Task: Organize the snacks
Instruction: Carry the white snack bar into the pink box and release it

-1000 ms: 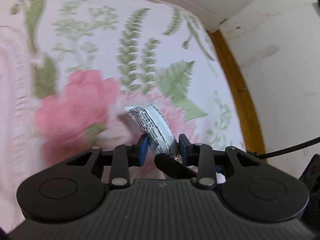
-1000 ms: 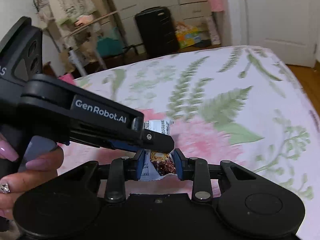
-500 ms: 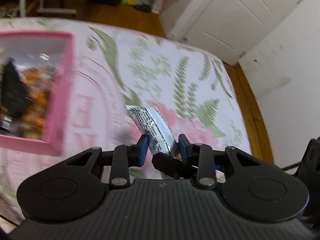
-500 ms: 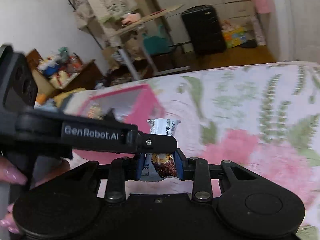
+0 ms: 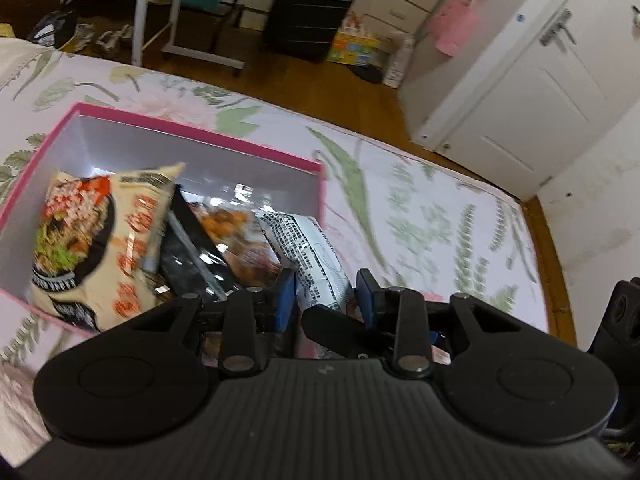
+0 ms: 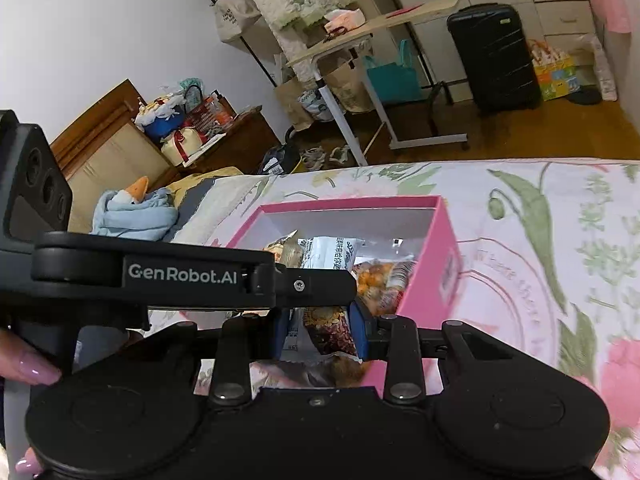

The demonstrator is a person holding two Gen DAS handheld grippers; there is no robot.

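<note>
A small silver snack packet (image 5: 316,256) with black print is held by both grippers at once. My left gripper (image 5: 326,294) is shut on it and my right gripper (image 6: 320,330) is shut on its other end (image 6: 326,328). The packet hangs over the near right corner of an open pink box (image 5: 200,132) on the flowered bedspread. The box (image 6: 434,264) holds several snack bags, among them a large cream noodle bag (image 5: 96,240) and an orange snack bag (image 5: 228,220). The left gripper's body crosses the right wrist view.
The bedspread (image 5: 440,232) stretches right of the box to the bed edge and wooden floor. Beyond the bed stand a black suitcase (image 6: 496,56), a rolling side table (image 6: 360,40), a white door (image 5: 540,72) and a blue plush toy (image 6: 132,212).
Both grippers have carried the packet left across the bed, from over the pink flower print to over the pink box. The grip on the packet is unchanged.
</note>
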